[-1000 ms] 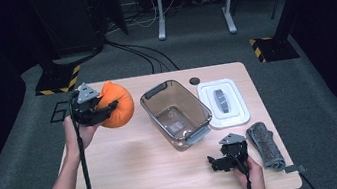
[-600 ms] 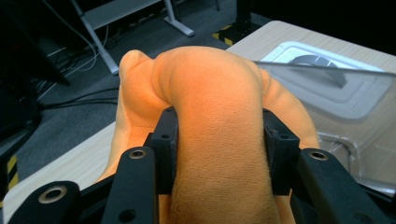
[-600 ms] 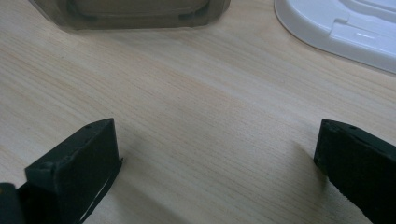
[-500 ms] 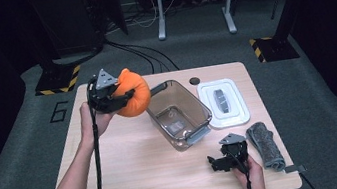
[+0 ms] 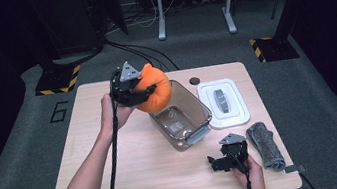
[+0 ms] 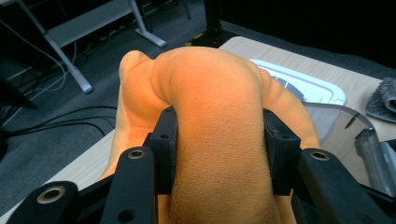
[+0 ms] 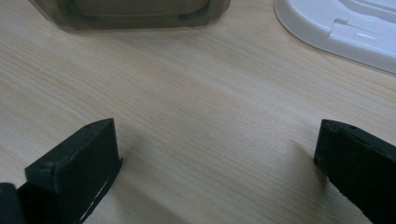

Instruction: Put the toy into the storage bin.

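Since the earlier frames, the orange plush pumpkin (image 5: 155, 90) is being carried by the left gripper (image 5: 143, 92) away from the table's (image 5: 118, 178) left part and is now being held over the near-left corner of the clear container (image 5: 182, 117), lifted off the wood. Both pads are being pressed into the pumpkin's soft sides (image 6: 219, 121), one lobe being squeezed between the jaws and bulging ahead of them; the jaws are being kept at a middling spread by its bulk. Beyond the left gripper's tips, the white lid (image 6: 303, 86) is being seen flat on the table, just past the container's rim (image 6: 336, 121). The right gripper (image 5: 219, 161) is being rested on the table near the front edge, its jaws spread wide with bare wood between them (image 7: 215, 154). Just outside it a grey cloth (image 5: 265, 143) is lying rolled; ahead of its jaws the container's near wall (image 7: 135, 14) is being seen.
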`<action>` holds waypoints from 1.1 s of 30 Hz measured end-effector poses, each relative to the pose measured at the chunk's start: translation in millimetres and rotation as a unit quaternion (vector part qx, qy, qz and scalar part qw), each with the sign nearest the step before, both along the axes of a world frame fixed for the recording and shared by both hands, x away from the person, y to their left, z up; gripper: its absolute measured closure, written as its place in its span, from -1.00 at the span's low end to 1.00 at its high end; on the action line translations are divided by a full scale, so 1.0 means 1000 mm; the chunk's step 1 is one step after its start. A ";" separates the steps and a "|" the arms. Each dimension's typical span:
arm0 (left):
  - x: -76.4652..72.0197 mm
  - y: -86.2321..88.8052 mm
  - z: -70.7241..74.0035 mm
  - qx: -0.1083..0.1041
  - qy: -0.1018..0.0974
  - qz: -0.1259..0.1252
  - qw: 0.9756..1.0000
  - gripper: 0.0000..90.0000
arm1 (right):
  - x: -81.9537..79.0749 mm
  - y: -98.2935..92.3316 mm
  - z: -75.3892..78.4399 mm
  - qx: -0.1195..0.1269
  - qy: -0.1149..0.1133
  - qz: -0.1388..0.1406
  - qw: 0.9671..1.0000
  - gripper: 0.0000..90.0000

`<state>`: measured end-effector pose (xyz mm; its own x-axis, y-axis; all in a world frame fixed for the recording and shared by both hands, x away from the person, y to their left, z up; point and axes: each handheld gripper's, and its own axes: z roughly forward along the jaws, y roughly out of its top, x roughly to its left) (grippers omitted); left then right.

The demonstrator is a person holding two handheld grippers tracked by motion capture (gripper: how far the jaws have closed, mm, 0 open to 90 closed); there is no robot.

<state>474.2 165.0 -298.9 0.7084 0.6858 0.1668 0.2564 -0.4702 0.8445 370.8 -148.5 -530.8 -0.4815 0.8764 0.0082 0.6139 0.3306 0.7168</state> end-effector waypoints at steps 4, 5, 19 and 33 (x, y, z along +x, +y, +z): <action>0.003 -0.011 -0.003 -0.007 0.009 -0.008 1.000 0.25 | 0.000 0.000 0.000 0.000 -0.001 0.000 1.000 -1.00; 0.004 -0.013 -0.004 -0.006 0.011 -0.010 1.000 0.25 | 0.000 0.000 0.000 0.000 0.000 0.000 1.000 -1.00; 0.015 -0.032 -0.021 -0.008 0.036 -0.024 0.999 0.24 | 0.000 0.000 0.000 0.000 -0.001 0.000 1.000 -1.00; 0.031 -0.038 -0.049 -0.005 0.065 -0.017 0.998 0.23 | 0.000 0.000 0.000 -0.001 -0.002 0.000 1.000 -1.00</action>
